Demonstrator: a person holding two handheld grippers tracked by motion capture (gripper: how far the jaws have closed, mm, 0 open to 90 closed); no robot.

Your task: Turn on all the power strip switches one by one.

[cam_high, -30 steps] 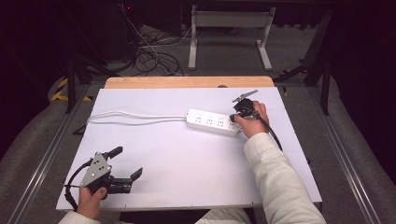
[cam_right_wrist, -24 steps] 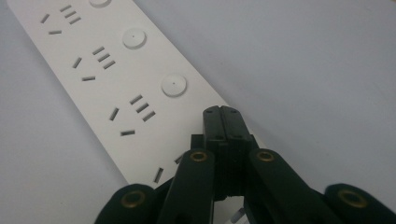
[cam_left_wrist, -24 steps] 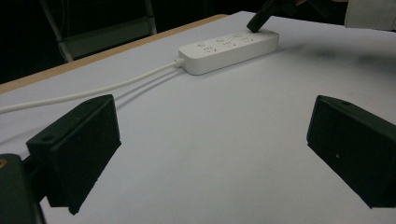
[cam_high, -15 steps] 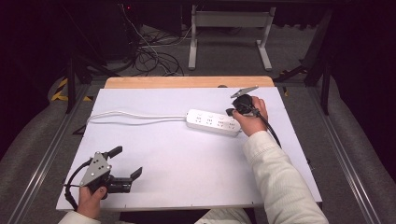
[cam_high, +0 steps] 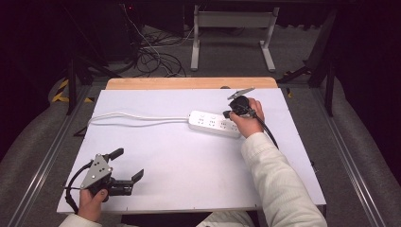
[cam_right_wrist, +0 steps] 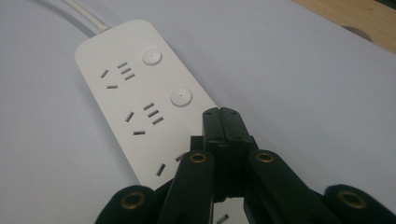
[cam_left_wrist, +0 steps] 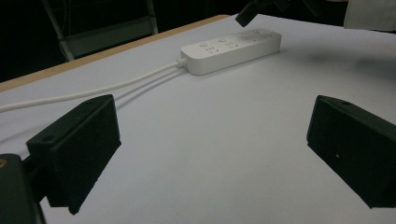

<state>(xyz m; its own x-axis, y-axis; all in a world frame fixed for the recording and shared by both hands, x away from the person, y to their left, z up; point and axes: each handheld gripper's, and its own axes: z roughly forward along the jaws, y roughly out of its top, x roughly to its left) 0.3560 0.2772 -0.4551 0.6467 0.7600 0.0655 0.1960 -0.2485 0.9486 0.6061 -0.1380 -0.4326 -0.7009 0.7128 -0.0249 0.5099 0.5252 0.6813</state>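
While the white power strip (cam_high: 213, 124) is lying near the far right part of the surface (cam_high: 189, 170), its cord (cam_high: 137, 117) running toward the left edge, we are listing two claws. Our right claw (cam_high: 226, 114) is hovering over the strip's right end, jaws pressed together with nothing between them, tips above a round button (cam_right_wrist: 180, 97). Our left claw (cam_high: 127, 165) is resting near the near left corner, jaws spread wide and empty, well apart from the strip.
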